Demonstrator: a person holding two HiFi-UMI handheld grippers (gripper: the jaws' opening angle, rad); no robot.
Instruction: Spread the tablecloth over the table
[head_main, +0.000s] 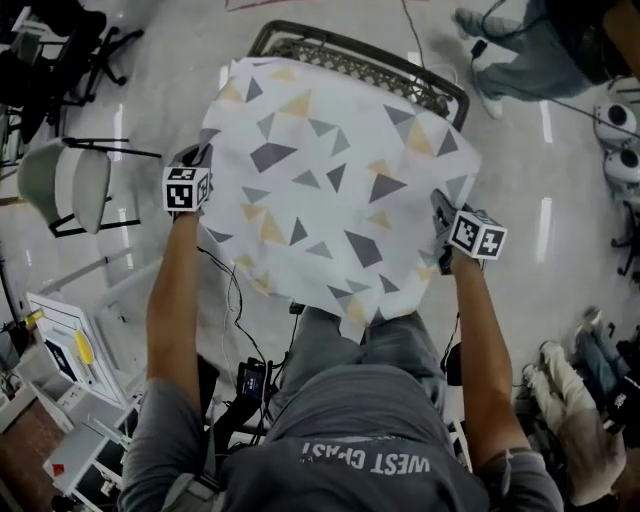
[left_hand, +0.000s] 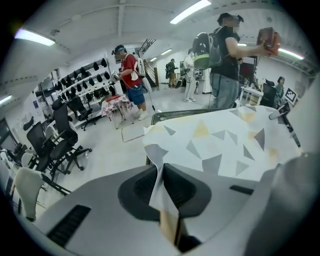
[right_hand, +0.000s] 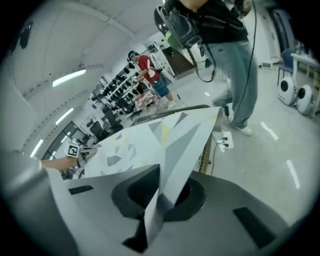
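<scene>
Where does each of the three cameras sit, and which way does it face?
Head view: on the person's head, facing steeply down onto the white tablecloth with grey and yellow triangles and dark metal-framed table; the arms and grey shirt show.
Left gripper view: on the left gripper, facing along its jaws, shut on the cloth's edge; no body shows.
Right gripper view: on the right gripper, likewise; the left arm shows beyond.
All share the tablecloth.
</scene>
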